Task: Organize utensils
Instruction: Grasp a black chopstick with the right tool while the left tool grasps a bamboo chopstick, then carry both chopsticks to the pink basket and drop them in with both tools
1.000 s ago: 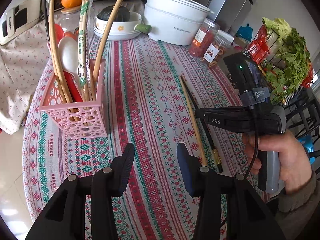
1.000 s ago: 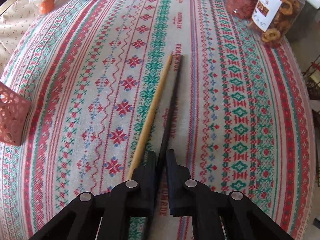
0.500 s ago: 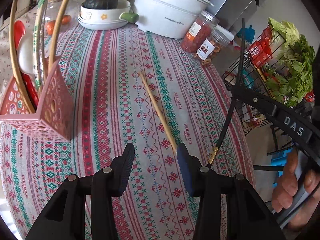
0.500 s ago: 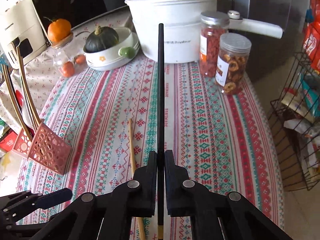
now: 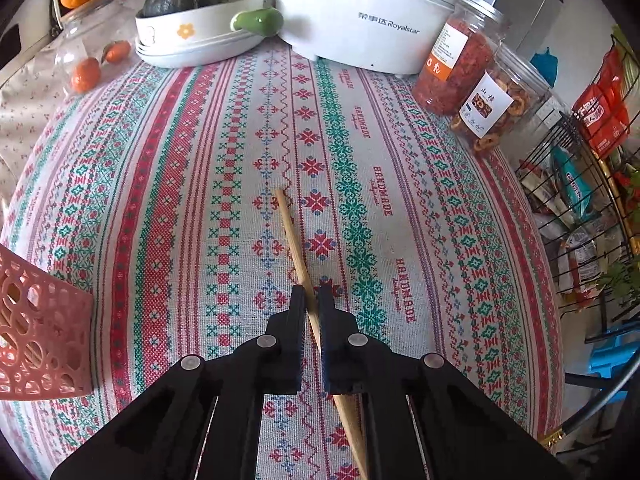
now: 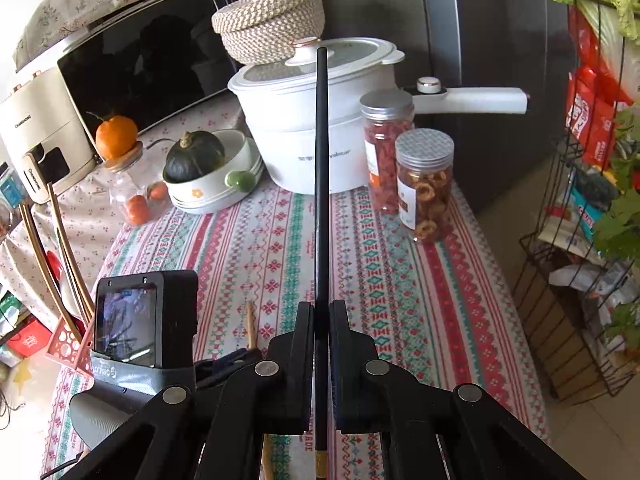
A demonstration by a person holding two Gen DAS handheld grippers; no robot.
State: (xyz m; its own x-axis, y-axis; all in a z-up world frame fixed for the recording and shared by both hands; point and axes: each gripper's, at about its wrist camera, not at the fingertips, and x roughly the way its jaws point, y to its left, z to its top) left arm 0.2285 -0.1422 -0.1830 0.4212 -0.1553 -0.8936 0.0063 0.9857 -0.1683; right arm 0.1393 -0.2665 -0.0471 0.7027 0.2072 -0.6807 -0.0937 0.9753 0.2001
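Note:
A wooden chopstick (image 5: 291, 236) lies on the patterned tablecloth (image 5: 400, 200). My left gripper (image 5: 312, 300) is down over its near half, and the jaws are closing with the stick pinched between the pads. The right gripper (image 6: 321, 312) is shut on a black chopstick (image 6: 321, 180), held in the air above the table and pointing away towards the white pot. A pink perforated utensil basket (image 5: 36, 320) stands at the left table edge; the right wrist view shows the basket (image 6: 66, 344) with several long wooden utensils in it.
At the back stand a white pot (image 5: 368, 12), two snack jars (image 5: 452, 72), a bowl with a dark squash (image 5: 192, 28) and a glass jar of small tomatoes (image 5: 88, 64). A wire rack of groceries (image 6: 580, 240) stands right of the table. A microwave (image 6: 140, 72) sits behind.
The left gripper came forward and down over the wooden chopstick and its jaws closed on it. The right gripper lifted the black chopstick off the cloth and tipped it upward.

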